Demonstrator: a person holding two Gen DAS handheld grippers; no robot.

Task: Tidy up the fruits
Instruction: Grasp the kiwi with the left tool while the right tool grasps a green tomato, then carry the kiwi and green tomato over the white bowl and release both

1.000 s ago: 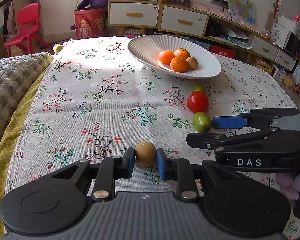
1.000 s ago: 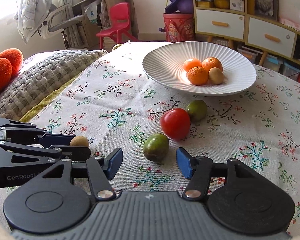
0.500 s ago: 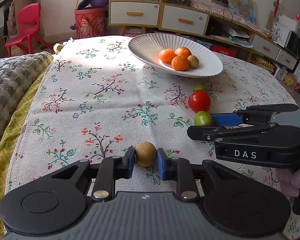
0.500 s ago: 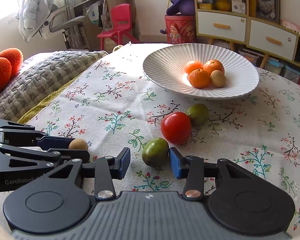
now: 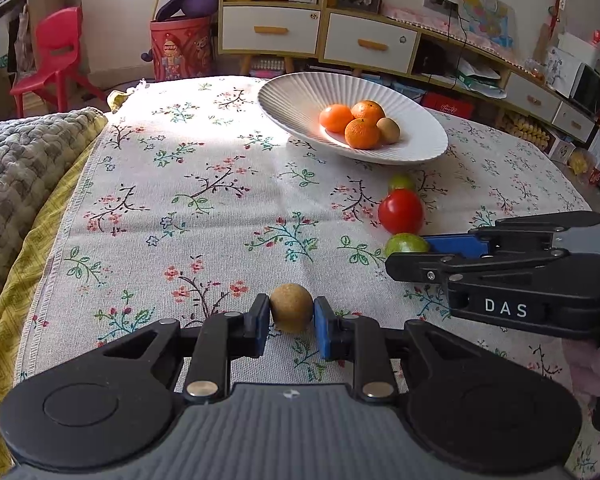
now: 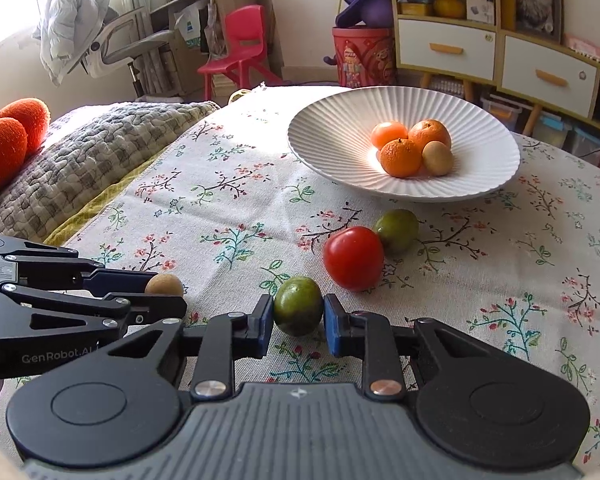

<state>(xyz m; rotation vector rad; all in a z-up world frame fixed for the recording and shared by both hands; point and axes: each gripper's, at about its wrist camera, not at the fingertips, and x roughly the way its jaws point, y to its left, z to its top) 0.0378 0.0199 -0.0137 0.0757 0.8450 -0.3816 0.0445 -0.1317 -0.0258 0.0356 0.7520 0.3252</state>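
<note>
My left gripper [image 5: 291, 326] is shut on a small round brown fruit [image 5: 291, 307] low over the floral cloth; that fruit also shows in the right wrist view [image 6: 164, 285]. My right gripper [image 6: 298, 326] is shut on a green fruit [image 6: 298, 311], seen from the left wrist view [image 5: 405, 243] too. A red tomato [image 6: 354, 258] and a second green fruit [image 6: 396, 230] lie just beyond. The white ribbed bowl [image 6: 332, 120] holds three oranges [image 6: 400, 157] and a brown fruit [image 6: 438, 157].
A grey quilted blanket [image 6: 100, 152] and orange plush shapes [image 6: 4, 140] lie at the table's left edge. Cabinets, a red chair [image 6: 240, 46] and a red bin stand behind the table.
Both grippers' jaws closed in: the right from wide open onto the green fruit, the left the last bit onto the brown fruit. Both moved slightly forward.
</note>
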